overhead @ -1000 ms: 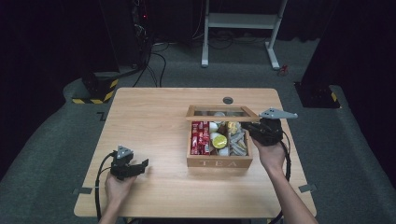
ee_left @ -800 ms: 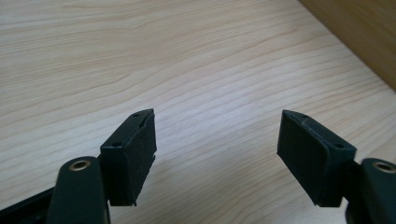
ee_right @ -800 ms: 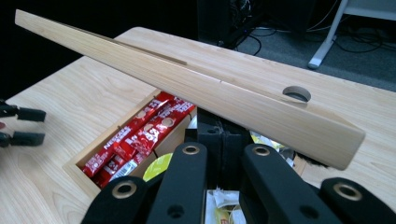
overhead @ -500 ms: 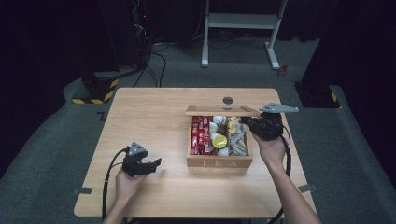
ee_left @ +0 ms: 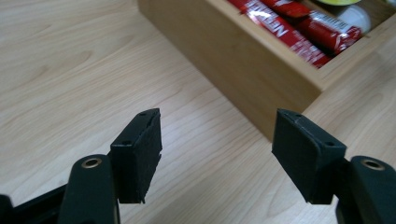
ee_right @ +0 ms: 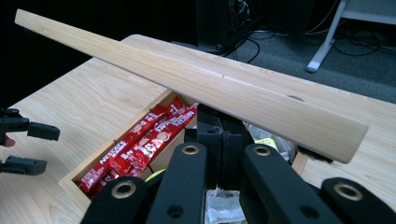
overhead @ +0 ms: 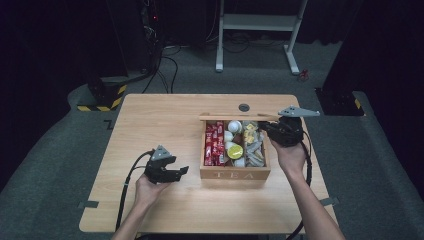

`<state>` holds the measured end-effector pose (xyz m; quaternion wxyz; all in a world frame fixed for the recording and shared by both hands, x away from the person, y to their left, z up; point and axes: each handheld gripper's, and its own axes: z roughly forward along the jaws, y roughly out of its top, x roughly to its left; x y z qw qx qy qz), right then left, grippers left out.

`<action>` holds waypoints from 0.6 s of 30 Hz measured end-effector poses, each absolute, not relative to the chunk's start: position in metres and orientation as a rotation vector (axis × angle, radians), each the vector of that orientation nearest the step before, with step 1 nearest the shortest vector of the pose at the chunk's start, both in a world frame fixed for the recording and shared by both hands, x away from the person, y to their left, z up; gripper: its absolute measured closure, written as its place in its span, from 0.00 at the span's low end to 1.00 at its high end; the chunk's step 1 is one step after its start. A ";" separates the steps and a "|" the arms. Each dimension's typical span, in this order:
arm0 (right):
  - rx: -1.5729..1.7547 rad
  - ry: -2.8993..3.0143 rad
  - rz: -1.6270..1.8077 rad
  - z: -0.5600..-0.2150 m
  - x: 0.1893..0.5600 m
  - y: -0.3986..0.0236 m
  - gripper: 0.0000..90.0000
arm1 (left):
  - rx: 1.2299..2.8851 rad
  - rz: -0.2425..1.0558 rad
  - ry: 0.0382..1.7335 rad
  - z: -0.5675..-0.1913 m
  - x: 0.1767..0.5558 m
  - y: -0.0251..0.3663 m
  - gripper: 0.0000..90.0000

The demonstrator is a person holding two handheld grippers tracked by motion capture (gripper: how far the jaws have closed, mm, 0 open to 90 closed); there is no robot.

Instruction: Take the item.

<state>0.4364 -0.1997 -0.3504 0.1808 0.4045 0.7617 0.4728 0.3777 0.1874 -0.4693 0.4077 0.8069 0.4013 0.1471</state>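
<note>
The left gripper (overhead: 172, 172) has moved across the wooden table (overhead: 150, 130) toward the tea box (overhead: 235, 172), its jaws having just been closing with nothing between them, so the box now sits just ahead of them (red sachets (ee_left: 299, 28) show past its near wall). The right gripper (overhead: 272, 131) is clenched on the edge of the raised lid (ee_right: 196, 84), so the box probably stays open for picking. Beyond the table lie grey carpet, cables and a white stand (overhead: 255, 30).

Bare table (overhead: 150, 125) left of tea box (overhead: 235, 173), free passage there; raised lid (ee_right: 196, 88) hangs over the box's far side, blocking entry from behind.
</note>
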 end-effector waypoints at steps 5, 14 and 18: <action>1.141 2.151 1.334 -0.349 0.438 -0.199 0.99 | 2.072 0.368 0.956 -0.460 0.382 0.170 0.34; 1.139 2.157 1.326 -0.346 0.441 -0.199 0.99 | 2.027 0.329 0.933 -0.450 0.388 0.155 0.33; 1.140 2.154 1.332 -0.346 0.443 -0.199 0.99 | 2.024 0.324 0.912 -0.446 0.393 0.137 0.31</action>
